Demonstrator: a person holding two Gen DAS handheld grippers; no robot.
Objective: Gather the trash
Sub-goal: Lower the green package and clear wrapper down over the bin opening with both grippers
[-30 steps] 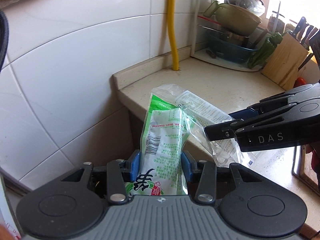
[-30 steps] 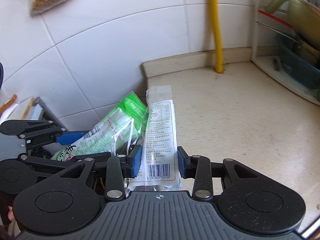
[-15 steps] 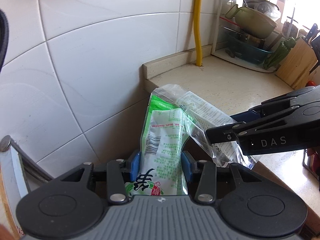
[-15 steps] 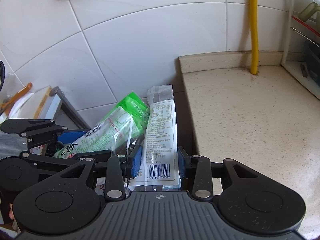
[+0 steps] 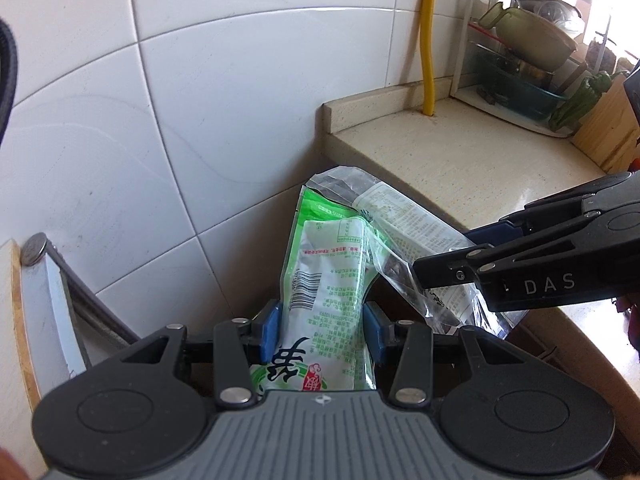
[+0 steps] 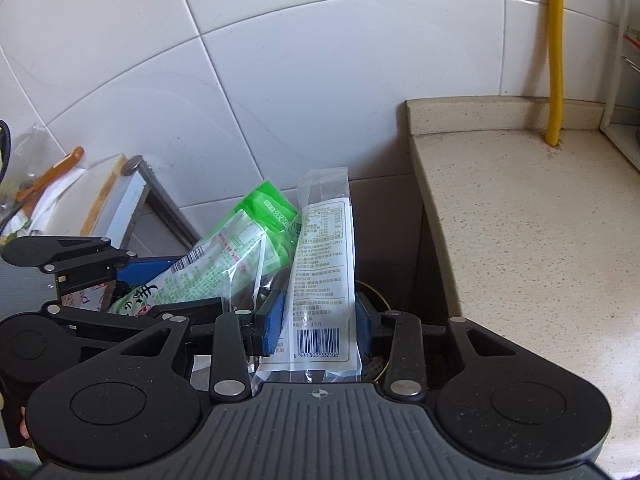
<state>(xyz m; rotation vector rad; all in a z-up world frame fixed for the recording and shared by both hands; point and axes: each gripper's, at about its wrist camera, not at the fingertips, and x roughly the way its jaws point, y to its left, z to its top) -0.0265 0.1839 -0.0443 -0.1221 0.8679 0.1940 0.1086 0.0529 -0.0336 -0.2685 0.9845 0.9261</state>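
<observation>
My left gripper (image 5: 322, 332) is shut on a green and white snack wrapper (image 5: 324, 280), which stands up between its blue pads. My right gripper (image 6: 320, 320) is shut on a clear plastic wrapper with printed text and a barcode (image 6: 322, 276). The two grippers are side by side, and the wrappers touch. In the left wrist view the right gripper (image 5: 464, 256) comes in from the right with the clear wrapper (image 5: 404, 220). In the right wrist view the left gripper (image 6: 160, 284) sits at the left with the green wrapper (image 6: 236, 252). Both are held off the counter's left end, over a dark gap.
A beige stone counter (image 5: 472, 164) lies to the right, with a yellow pipe (image 5: 428, 36), a dish rack with bowls (image 5: 528, 60) and a wooden knife block (image 5: 604, 124) at the back. White tiled wall (image 6: 280, 80) is ahead. A white appliance edge (image 6: 116, 196) stands at the left.
Both grippers have moved left with their wrappers, from over the counter's edge to beyond its left end. The white appliance at the left has come into view.
</observation>
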